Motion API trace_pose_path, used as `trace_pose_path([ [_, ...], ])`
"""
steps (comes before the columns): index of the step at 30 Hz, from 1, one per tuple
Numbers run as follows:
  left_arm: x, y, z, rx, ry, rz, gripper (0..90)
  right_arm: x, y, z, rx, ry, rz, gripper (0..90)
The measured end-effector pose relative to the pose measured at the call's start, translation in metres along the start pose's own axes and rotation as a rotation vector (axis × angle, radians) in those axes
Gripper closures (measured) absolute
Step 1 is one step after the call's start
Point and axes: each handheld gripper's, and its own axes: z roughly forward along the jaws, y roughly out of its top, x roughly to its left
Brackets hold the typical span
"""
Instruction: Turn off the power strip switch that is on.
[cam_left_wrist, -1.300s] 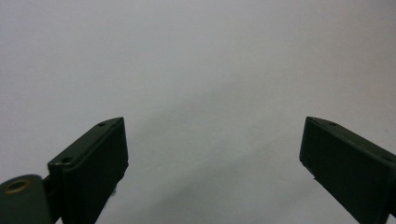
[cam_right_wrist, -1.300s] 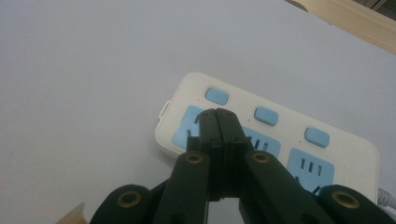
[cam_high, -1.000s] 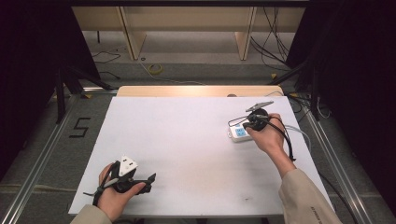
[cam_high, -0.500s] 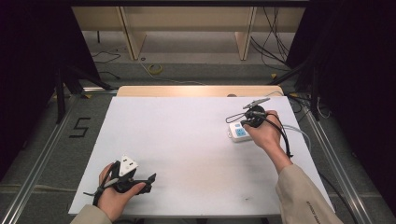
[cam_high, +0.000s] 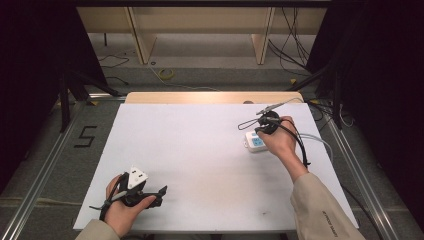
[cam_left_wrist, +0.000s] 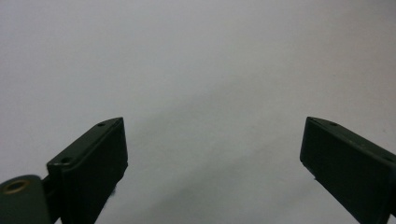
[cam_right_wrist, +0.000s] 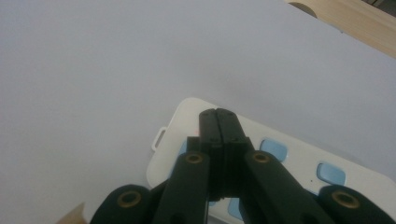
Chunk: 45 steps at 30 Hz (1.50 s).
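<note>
From above: white table (cam_high: 200, 150) with a small white box with blue buttons (cam_high: 254, 142) lying near its right edge, partly covered by the right hand. Right gripper (cam_high: 265, 124) held over this box, tips pointing down toward it, cable looping to the right. Left gripper (cam_high: 150, 192) low at the near left, well apart from the box, grey plate on top, resting in the left hand. Along the left gripper (cam_left_wrist: 212, 149): two black jaws standing wide apart, only bare white surface between them. Along the right gripper (cam_right_wrist: 218, 119): jaws pressed together, nothing between them, tips over the top of the box (cam_right_wrist: 289, 161), near its rounded corner with a small loop; touching or just above, cannot tell.
</note>
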Motion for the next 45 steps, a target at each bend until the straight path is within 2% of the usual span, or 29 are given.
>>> trace_pose_path([
  [45, 0.000, 0.000, 0.000, 0.003, -0.004, 0.003, 7.2, -0.009, 0.014, 0.017, 0.052, -0.003, 0.022, 90.0],
])
